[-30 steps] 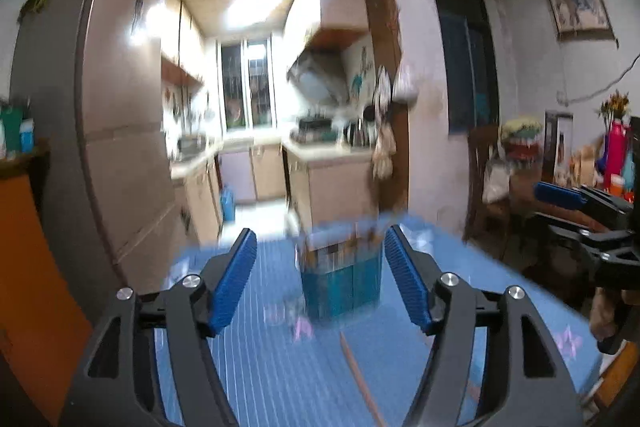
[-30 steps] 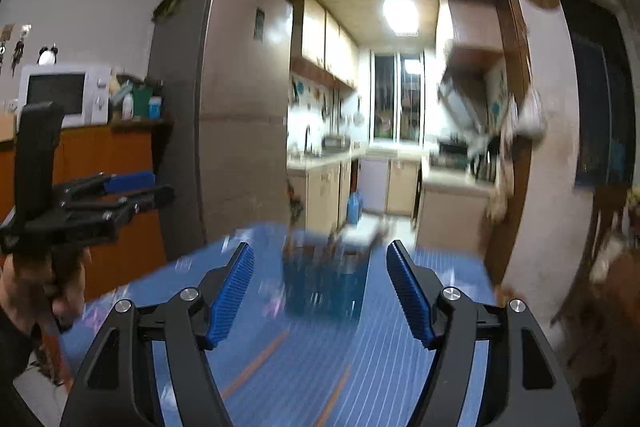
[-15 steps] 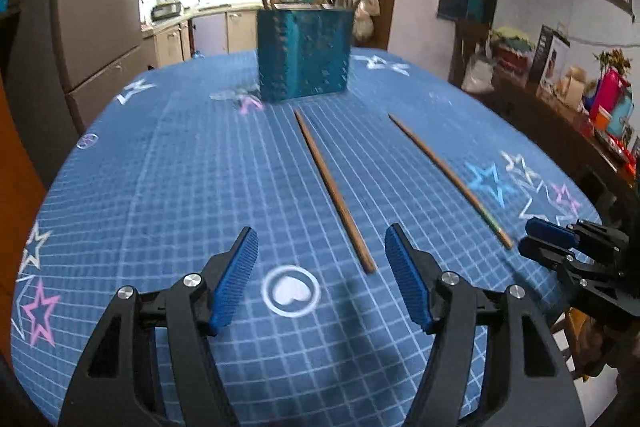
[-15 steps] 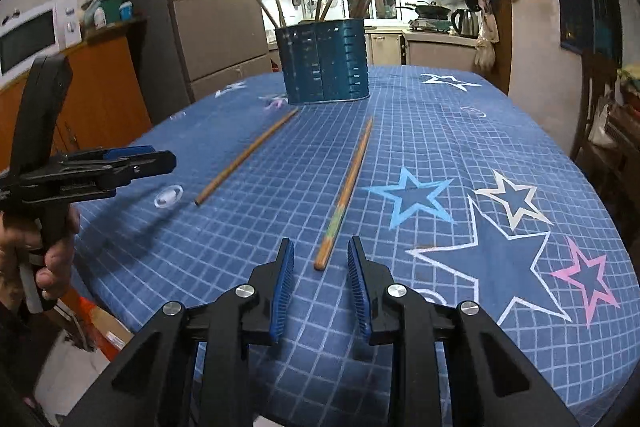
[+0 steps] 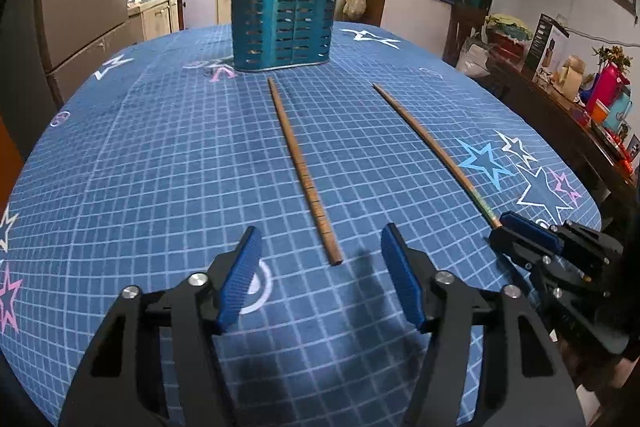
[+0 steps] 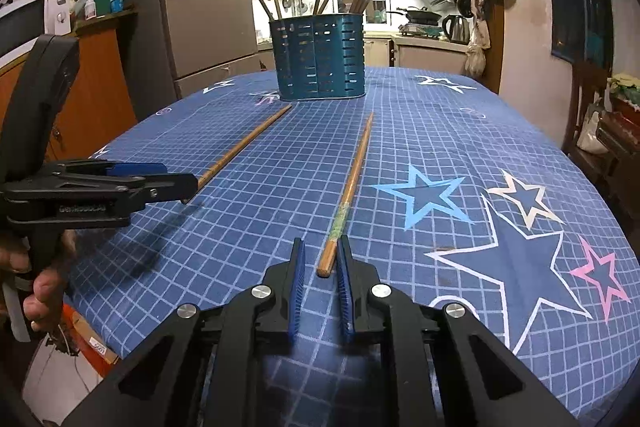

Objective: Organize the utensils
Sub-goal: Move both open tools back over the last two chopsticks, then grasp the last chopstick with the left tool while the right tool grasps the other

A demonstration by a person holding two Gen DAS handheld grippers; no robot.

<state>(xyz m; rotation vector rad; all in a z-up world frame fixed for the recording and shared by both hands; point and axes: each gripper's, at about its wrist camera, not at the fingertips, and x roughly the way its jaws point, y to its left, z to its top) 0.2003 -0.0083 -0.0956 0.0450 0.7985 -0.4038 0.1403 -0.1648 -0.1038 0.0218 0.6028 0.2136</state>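
Observation:
A teal slotted utensil holder [image 5: 284, 23] [image 6: 320, 57] with several chopsticks in it stands at the far side of the blue star-patterned table [image 5: 140, 167] [image 6: 440, 131]. Two wooden chopsticks lie in front of it. My left gripper [image 5: 320, 231] [image 6: 188, 187] hangs low with the plain chopstick's [image 5: 304, 171] [image 6: 244, 147] near end between its jaws, which are closing with wide gaps left. My right gripper [image 6: 321, 241] [image 5: 520, 231] is closing around the near end of the green-banded chopstick [image 6: 352, 183] [image 5: 432, 151]. A narrow gap still shows on the left pad's side.
A fridge [image 6: 208, 7] and an orange cabinet [image 6: 100, 87] stand to the left of the table, with the kitchen behind. A dark sideboard [image 5: 560, 99] crowded with bottles and boxes lines the right wall. A person's hand [image 6: 40, 287] holds the left gripper's handle.
Both grippers dropped from facing the kitchen to just above the table, each at a chopstick's near end. The right jaws narrowed a lot and the left jaws narrowed a little.

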